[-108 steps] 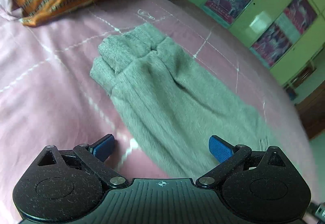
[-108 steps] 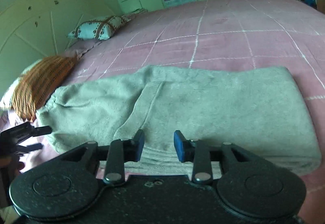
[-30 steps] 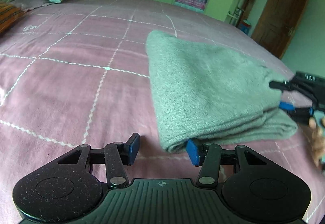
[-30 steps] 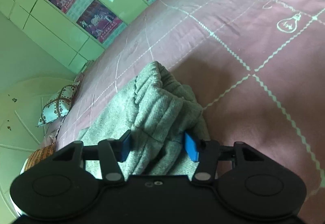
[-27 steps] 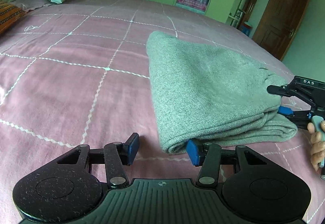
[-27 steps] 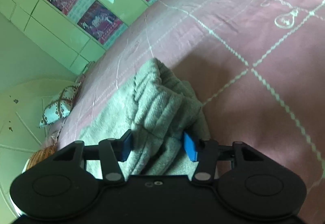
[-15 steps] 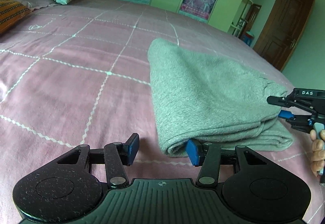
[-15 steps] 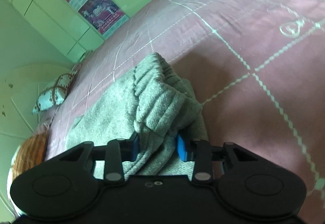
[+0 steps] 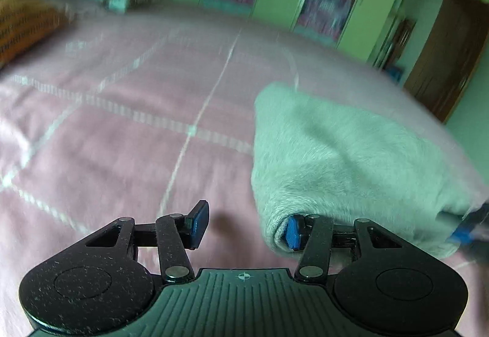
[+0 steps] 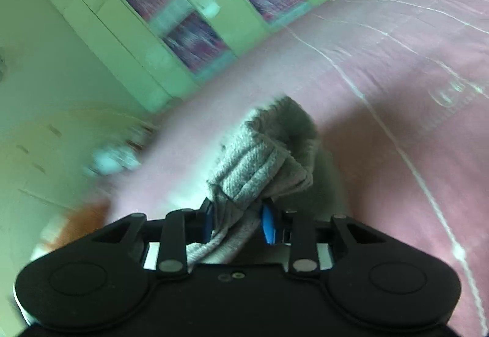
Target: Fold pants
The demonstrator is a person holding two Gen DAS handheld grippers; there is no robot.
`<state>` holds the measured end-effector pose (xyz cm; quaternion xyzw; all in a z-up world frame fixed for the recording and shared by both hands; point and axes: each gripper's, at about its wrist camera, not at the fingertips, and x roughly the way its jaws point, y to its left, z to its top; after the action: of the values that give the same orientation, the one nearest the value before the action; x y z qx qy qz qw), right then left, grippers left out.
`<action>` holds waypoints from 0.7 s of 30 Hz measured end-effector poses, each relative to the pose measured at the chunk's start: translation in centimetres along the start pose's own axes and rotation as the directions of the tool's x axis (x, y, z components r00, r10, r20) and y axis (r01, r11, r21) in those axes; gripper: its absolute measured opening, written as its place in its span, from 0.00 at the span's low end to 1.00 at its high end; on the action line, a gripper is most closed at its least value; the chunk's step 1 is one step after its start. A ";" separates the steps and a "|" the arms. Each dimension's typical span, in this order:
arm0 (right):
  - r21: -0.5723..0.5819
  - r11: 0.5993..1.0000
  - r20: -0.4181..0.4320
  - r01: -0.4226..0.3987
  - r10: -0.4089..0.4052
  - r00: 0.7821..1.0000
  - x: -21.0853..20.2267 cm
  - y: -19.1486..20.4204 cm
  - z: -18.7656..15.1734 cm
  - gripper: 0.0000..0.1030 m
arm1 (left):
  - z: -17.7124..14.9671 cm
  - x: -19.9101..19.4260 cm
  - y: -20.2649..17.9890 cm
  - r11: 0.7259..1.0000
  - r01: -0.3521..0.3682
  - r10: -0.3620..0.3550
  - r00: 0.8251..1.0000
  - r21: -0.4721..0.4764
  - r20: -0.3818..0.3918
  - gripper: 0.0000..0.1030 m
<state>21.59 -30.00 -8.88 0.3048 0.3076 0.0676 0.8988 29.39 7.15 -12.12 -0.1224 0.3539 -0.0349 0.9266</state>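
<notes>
The folded grey pants point(image 9: 345, 159) lie on the pink bedspread point(image 9: 122, 138), to the right in the left wrist view, which is blurred. There the left hand-held gripper point(image 9: 246, 230) stands wide apart: its right blue pad is tucked into the near folded corner of the pants, while the left pad hangs over bare bedspread with nothing between the two. At the right edge of that same view a blurred blue tip of the right hand-held gripper point(image 9: 467, 230) meets the far corner of the bundle.

The right wrist view shows what the left cannot: the right hand-held gripper point(image 10: 237, 222) is pinched on a bunched, ribbed part of the pants point(image 10: 262, 159), the fabric filling the gap between its blue pads and rising ahead of them above the bedspread point(image 10: 397, 77).

Only the left view shows the orange striped pillow point(image 9: 21, 25) clearly, and a wooden door point(image 9: 443, 58). Both show green wardrobe doors with posters point(image 10: 189, 31).
</notes>
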 end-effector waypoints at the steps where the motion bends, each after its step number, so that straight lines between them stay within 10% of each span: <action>1: 0.107 0.993 -0.096 0.049 -0.039 0.995 2.0 -2.3 -0.9 0.21 | -0.2 0.0 -0.1 1.000 -0.009 0.009 1.000 0.016 -0.004 0.49; 12: 0.069 0.997 -0.053 0.021 -0.017 0.998 1.1 -1.5 -0.1 0.21 | -0.4 -2.9 -0.7 0.998 0.008 -0.014 0.994 0.055 0.105 0.52; 15: 0.014 0.999 0.037 -0.039 0.039 0.999 -0.8 -0.4 -0.3 0.21 | -1.2 -0.2 0.0 0.998 -0.007 0.009 0.999 0.065 -0.035 0.53; 21: 0.034 0.998 -0.075 0.048 -0.045 0.996 2.0 -2.2 -1.2 0.23 | -1.6 -0.7 0.2 0.999 0.010 -0.009 1.000 0.051 -0.010 0.54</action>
<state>22.34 -30.53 -11.98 0.3110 0.3492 0.0523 0.8824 27.82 7.10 -12.83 -0.1004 0.3570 -0.0490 0.9274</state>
